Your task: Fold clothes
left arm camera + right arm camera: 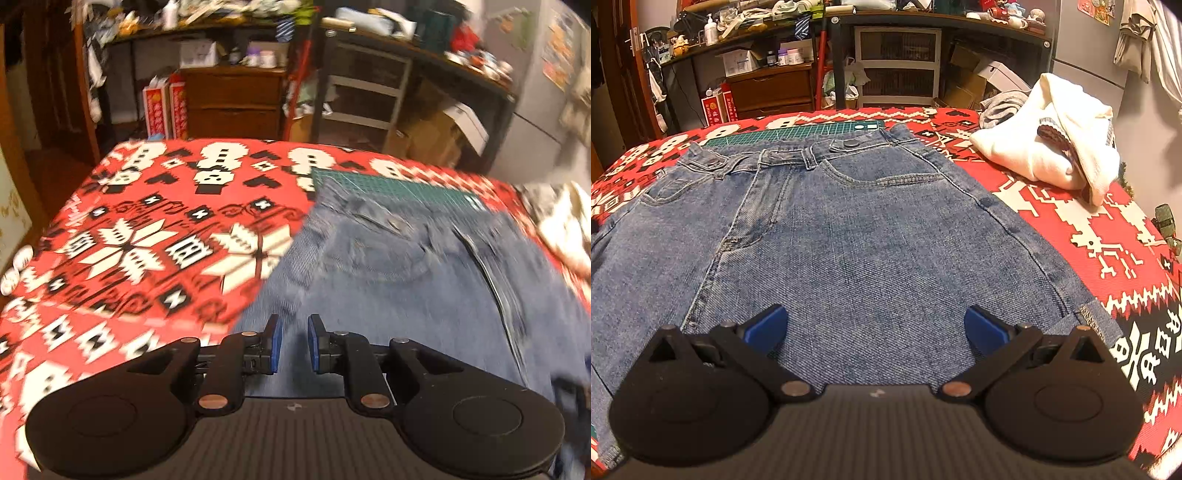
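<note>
I count one pair of jeans [849, 229], legs cut off below; right hand-held gripper [875, 328] spread wide, left hand-held gripper [294, 345] narrowly parted, both empty.

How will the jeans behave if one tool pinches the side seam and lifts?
The jeans lie flat with soft creases at the waistband, so probably floppy, draping from one pinch. Thick twill weave suggests heavy cloth. On the woven blanket they would likely drag, not slide.

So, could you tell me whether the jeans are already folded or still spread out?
Spread out. The jeans lie flat, front up on the patterned cloth, waistband and both front pockets showing; no fold visible.
</note>
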